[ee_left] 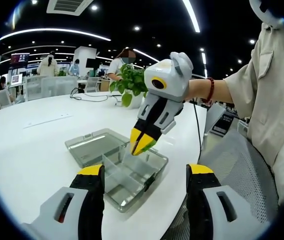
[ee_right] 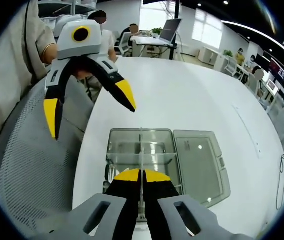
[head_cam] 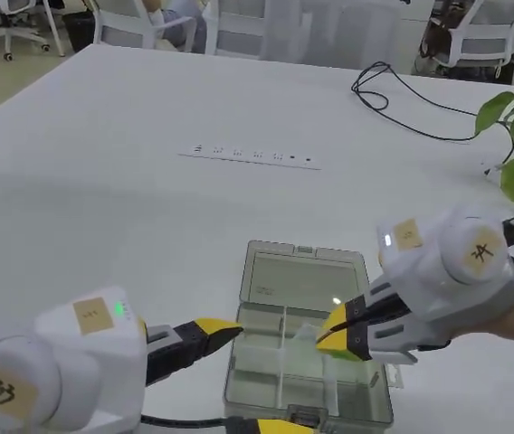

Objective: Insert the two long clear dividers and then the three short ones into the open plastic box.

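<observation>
Clear divider (ee_right: 141,145) stands clamped in your right gripper (ee_right: 142,173) jaws, upright to slide into the box (ee_right: 110,150). Your left gripper (ee_right: 89,107) jaws are apart, empty.

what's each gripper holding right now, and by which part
The right gripper is shut on a clear divider, pinching its top edge as it stands in the box. The left gripper is open and holds nothing.
</observation>
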`<state>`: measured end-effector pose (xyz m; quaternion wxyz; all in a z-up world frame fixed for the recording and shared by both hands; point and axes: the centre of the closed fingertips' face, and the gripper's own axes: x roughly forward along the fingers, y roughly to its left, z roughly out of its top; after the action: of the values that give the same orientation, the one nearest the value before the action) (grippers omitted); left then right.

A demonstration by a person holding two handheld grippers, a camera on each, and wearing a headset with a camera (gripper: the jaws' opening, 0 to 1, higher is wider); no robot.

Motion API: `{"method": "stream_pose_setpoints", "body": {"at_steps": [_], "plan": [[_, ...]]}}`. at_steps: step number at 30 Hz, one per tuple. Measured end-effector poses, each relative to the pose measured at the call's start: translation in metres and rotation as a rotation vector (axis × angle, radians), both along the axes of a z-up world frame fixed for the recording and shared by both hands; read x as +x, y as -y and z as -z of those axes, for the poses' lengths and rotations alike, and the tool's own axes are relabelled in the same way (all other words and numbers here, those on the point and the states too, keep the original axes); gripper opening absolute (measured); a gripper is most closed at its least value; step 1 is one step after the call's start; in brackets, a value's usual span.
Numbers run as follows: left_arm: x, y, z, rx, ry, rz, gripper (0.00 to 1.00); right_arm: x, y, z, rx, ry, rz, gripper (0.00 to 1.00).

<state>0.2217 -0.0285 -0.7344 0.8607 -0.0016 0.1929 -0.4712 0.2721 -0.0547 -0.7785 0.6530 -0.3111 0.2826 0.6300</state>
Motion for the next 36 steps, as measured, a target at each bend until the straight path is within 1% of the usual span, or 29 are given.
{"method": "stream_pose_setpoints", "body": {"at_steps": [9,15,17,18,20,23,32,36], "plan": [[0.001,0.0,0.001,-0.002,-0.002,0.004,0.66,0.0,-0.003,0.005,-0.012,-0.001,-0.009,0.02],[0.001,0.001,0.002,-0.001,-0.002,0.005,0.66,0.001,-0.005,0.012,-0.037,-0.006,-0.011,0.02],[0.002,0.0,0.002,0.001,0.0,0.003,0.67,0.001,-0.003,0.017,-0.062,-0.007,-0.01,0.02],[0.002,0.0,0.002,0.002,0.0,0.002,0.67,0.001,-0.004,0.018,-0.066,-0.017,0.001,0.02],[0.002,0.0,0.002,0.005,0.003,-0.002,0.67,0.001,-0.005,0.02,-0.079,-0.018,-0.002,0.02],[0.002,0.0,0.001,0.007,0.006,-0.004,0.68,0.002,-0.006,0.026,-0.11,-0.024,0.001,0.02],[0.002,0.0,0.003,0.011,0.001,-0.004,0.69,0.002,-0.006,0.043,-0.201,-0.013,-0.014,0.02],[0.002,-0.002,0.004,0.014,0.003,-0.003,0.69,0.002,-0.005,0.044,-0.242,-0.004,-0.018,0.02]]}}
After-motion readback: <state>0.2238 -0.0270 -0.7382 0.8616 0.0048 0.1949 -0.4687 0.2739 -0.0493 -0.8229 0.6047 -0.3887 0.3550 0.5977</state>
